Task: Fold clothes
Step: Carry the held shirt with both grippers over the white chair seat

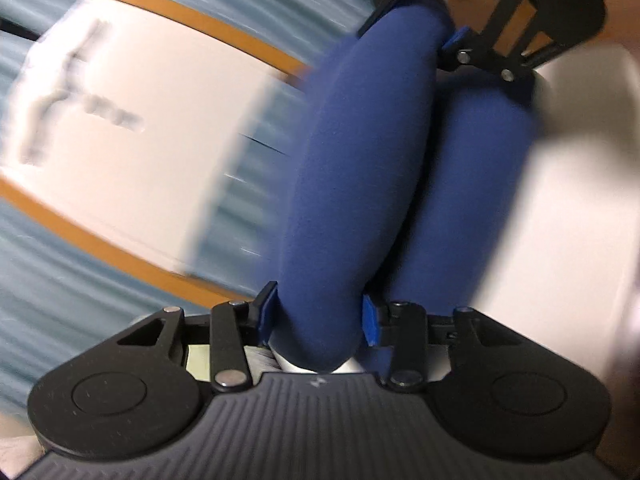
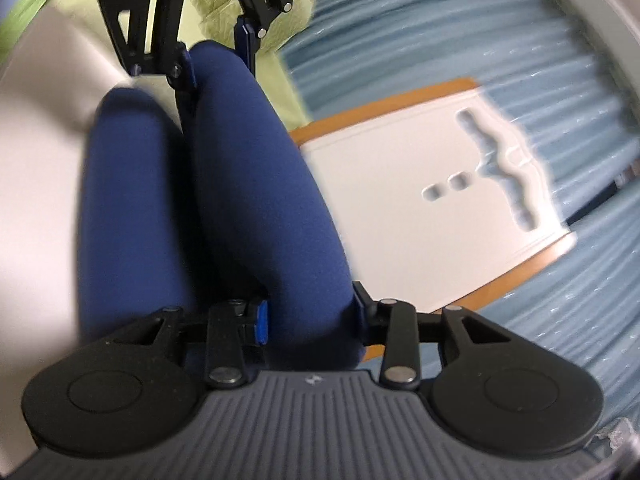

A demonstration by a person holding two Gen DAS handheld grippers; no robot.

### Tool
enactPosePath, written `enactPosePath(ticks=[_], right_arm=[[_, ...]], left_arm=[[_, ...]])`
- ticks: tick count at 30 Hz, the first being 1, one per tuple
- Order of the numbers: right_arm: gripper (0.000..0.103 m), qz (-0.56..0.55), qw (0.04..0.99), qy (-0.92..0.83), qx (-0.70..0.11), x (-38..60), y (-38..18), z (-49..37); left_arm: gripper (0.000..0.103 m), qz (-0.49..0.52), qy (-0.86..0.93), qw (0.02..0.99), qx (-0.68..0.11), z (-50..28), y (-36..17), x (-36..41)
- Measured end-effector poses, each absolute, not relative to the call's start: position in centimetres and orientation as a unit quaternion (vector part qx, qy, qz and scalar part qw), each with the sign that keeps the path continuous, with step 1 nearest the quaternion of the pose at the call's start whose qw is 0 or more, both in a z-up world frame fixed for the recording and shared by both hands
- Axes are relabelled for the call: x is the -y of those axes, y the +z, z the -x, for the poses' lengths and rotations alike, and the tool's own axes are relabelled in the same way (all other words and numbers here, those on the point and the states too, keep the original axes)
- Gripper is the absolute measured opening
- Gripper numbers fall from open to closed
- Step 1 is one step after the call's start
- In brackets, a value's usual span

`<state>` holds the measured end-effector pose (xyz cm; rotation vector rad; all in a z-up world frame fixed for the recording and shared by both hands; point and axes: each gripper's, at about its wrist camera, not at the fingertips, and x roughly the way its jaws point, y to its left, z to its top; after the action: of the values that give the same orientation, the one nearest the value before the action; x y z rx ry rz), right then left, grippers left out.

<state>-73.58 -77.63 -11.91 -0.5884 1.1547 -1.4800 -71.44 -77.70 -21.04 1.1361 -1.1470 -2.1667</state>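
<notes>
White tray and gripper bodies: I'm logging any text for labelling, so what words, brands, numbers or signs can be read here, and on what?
No readable words or numbers in either view.
White tray: only moulded recesses, no print; in the left view the tray is motion-blurred.
Right gripper body: a tiny pale logo mark, too small to read.
Left gripper body: the same small mark, unreadable.
Blue cloth: plain, no label visible.

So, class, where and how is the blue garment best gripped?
By its two ends, each approached along its length: the blue garment runs as a long bunched band, and the left gripper and right gripper pinch it there.
</notes>
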Motion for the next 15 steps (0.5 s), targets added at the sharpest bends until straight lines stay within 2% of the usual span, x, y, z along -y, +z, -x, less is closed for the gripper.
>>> enactPosePath(ticks=[5,7,9,13,15], right_arm=[[0.036,0.23,0.559,-0.625,-0.494,76.5,-13.1,73.1],[0.039,0.229,0.553,-0.627,-0.498,76.5,-13.0,73.1],[0.042,0.23,0.549,-0.628,-0.501,76.3,-13.0,73.2],[0.052,0.227,0.547,-0.636,-0.494,74.8,-12.8,73.4],[0.059,0.214,0.551,-0.647,-0.482,73.8,-12.5,73.5]], left_arm=[[0.05,-0.393,-0.788,0.215,0.423,70.8,-21.8,77.6],[0.053,-0.388,-0.787,0.216,0.428,70.6,-22.3,77.7],[0.06,-0.378,-0.79,0.226,0.426,70.1,-22.0,78.1],[0.062,-0.381,-0.81,0.256,0.366,69.0,-22.3,80.3],[0.063,-0.387,-0.829,0.267,0.305,67.7,-22.4,81.0]])
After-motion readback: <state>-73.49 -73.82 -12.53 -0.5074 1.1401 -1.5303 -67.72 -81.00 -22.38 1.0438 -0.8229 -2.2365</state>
